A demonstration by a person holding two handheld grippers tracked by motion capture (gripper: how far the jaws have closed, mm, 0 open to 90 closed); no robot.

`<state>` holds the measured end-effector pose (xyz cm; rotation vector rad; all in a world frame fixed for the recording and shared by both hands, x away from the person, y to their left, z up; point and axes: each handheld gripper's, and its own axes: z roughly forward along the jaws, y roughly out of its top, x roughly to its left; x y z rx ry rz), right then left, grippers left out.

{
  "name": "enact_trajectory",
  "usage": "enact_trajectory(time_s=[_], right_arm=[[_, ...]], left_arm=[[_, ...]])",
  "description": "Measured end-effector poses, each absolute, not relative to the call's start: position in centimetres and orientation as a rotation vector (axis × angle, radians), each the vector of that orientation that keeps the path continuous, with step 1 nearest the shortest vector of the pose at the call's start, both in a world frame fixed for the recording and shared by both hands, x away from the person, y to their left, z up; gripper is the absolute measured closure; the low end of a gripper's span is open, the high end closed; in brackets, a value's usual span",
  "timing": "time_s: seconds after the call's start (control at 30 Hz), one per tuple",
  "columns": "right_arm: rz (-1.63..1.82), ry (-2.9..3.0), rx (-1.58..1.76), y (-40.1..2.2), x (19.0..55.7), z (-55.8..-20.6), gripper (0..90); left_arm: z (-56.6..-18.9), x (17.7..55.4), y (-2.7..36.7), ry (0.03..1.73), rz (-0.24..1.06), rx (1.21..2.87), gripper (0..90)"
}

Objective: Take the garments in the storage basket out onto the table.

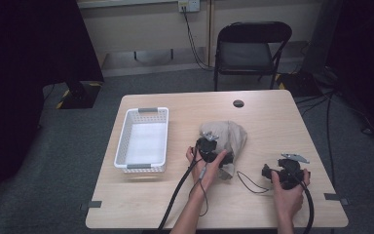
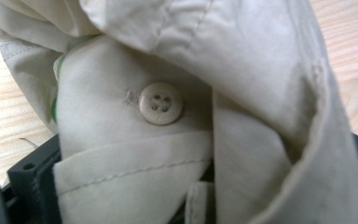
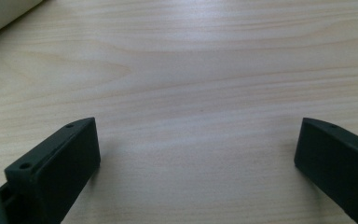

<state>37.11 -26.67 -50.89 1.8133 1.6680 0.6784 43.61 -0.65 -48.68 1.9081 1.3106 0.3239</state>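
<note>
A crumpled beige garment (image 1: pixel 233 134) lies in the middle of the wooden table (image 1: pixel 272 122). My left gripper (image 1: pixel 213 147) rests against the garment's near left side, held by a hand. In the left gripper view the cloth (image 2: pixel 261 70) bunches between the jaws, which stand wide apart, and a pale four-hole button (image 2: pixel 161 103) faces the camera. My right gripper (image 1: pixel 269 171) sits on the bare table to the right of the garment. It (image 3: pixel 196 140) is open with only wood between the jaws; a corner of the cloth (image 3: pixel 0 14) shows at the top left.
A white slatted basket (image 1: pixel 121 144) stands on the table's left side, with nothing in it. A round cable hole (image 1: pixel 238 103) marks the far edge. A black folding chair (image 1: pixel 251 48) stands beyond the table. Cables trail from both grippers towards the near edge.
</note>
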Motion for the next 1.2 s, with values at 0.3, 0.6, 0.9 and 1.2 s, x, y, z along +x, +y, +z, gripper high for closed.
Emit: enact_trajectory(time_s=[0.3,0.6,0.9,1.2], right_arm=[[0.678,1.668,1.814,-26.7,37.1,-50.9,0.0],[0.678,1.668,1.813,-26.7,37.1,-50.9,0.0],[0.678,1.668,1.813,-26.7,37.1,-50.9,0.0],[0.678,1.668,1.813,-26.7,37.1,-50.9,0.0]], left_arm=[[-48.1,43.3,-0.3,1.293,0.314,1.892,0.4],[-47.4,42.9,0.4,1.287,0.300,1.868,0.4],[-46.1,42.6,1.3,1.283,0.312,1.837,0.4],[-45.4,41.8,1.7,1.260,0.335,1.829,0.3]])
